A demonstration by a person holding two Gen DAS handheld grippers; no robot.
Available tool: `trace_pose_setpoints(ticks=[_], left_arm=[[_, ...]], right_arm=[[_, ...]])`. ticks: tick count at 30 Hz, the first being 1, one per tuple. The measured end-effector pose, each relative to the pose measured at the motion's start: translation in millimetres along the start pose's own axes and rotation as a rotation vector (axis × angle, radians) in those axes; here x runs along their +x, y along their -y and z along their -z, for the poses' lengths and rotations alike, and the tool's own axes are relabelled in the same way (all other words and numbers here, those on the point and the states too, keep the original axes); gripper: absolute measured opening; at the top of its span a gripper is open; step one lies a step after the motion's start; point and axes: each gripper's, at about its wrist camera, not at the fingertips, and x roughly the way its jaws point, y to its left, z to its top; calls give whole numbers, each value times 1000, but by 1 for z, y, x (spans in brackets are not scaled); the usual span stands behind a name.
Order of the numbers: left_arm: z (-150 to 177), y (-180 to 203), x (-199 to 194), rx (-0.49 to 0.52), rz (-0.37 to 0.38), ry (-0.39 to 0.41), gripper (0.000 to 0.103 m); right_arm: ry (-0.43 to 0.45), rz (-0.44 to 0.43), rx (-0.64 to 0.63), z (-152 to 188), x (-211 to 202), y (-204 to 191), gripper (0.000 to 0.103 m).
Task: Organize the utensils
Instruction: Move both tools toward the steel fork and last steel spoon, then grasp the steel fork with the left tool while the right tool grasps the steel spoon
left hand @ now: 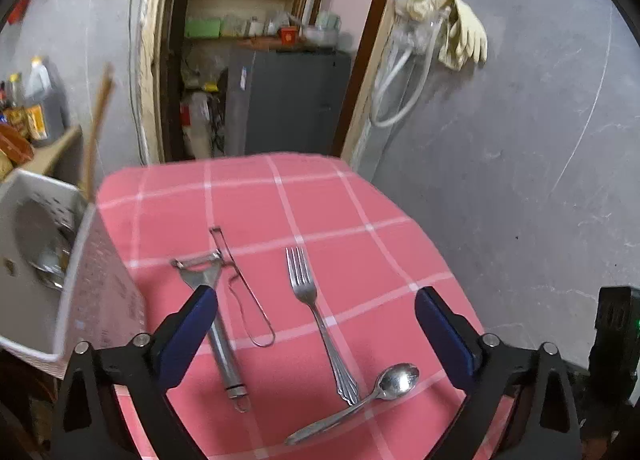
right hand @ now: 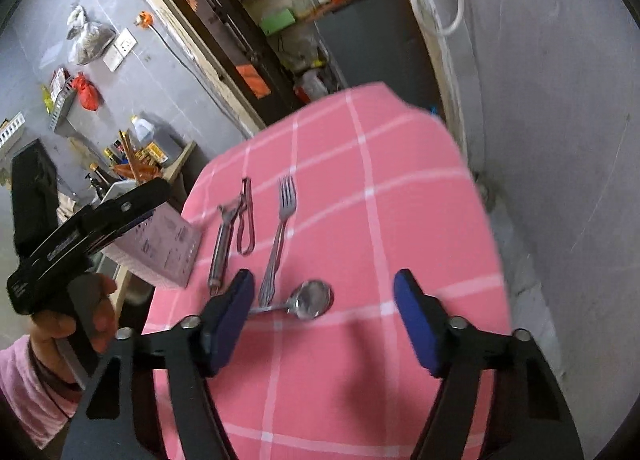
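Observation:
On the pink checked tablecloth [left hand: 248, 200] lie a steel peeler [left hand: 218, 324], a thin wire loop tool [left hand: 244, 292], a fork [left hand: 316, 316] and a spoon [left hand: 360, 400] whose handle crosses under the fork's end. My left gripper [left hand: 316, 300] hangs open above them, its left pad over the peeler's handle. In the right wrist view my right gripper [right hand: 324, 288] is open above the spoon [right hand: 310, 300], with the fork [right hand: 280, 236] and peeler [right hand: 222, 248] just beyond. Nothing is held. A hand holds the left gripper [right hand: 132, 200] at the left.
A white perforated utensil basket [left hand: 92, 284] stands at the table's left edge, holding spoons and a wooden stick. Bottles sit on a shelf [left hand: 36, 108] behind it. A grey wall [left hand: 520, 180] runs along the right; a doorway with a dark cabinet [left hand: 288, 100] lies beyond the table.

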Motion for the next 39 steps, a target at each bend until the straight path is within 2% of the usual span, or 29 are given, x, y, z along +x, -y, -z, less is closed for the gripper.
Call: trace_pose_setpoints(ticks=[4, 7, 9, 11, 15, 21, 25, 28, 30, 32, 37, 39], left_arm=[[3, -1, 30, -9, 28, -77, 82], [4, -1, 51, -13, 40, -140, 75], [3, -3, 68, -22, 46, -209, 69], [5, -5, 84, -36, 60, -271, 58], [8, -8, 109, -57, 79, -362, 50], [4, -14, 133, -94, 86, -417, 45], [0, -18, 144, -127, 93, -414, 44], [-2, -15, 148, -132, 101, -438, 43], [-3, -17, 149, -141, 114, -455, 39], [0, -17, 148, -148, 120, -475, 31], [-2, -21, 152, -156, 88, -517, 12], [-2, -22, 155, -176, 102, -542, 10]], right_arm=[[-46, -26, 36, 11, 21, 4, 39], [-83, -48, 75, 17, 36, 6, 31], [-99, -50, 84, 19, 44, 5, 28], [-115, -52, 91, 20, 52, 3, 28], [-142, -45, 119, 22, 67, 0, 27], [-129, -32, 124, 20, 73, -5, 25], [-120, -10, 136, 17, 75, -1, 12], [-122, -26, 163, 14, 78, 3, 8], [-124, -29, 167, 15, 78, 3, 7], [-125, -33, 168, 15, 79, 4, 6], [-129, -27, 150, 15, 81, 5, 3], [-128, -26, 142, 13, 81, 3, 3]])
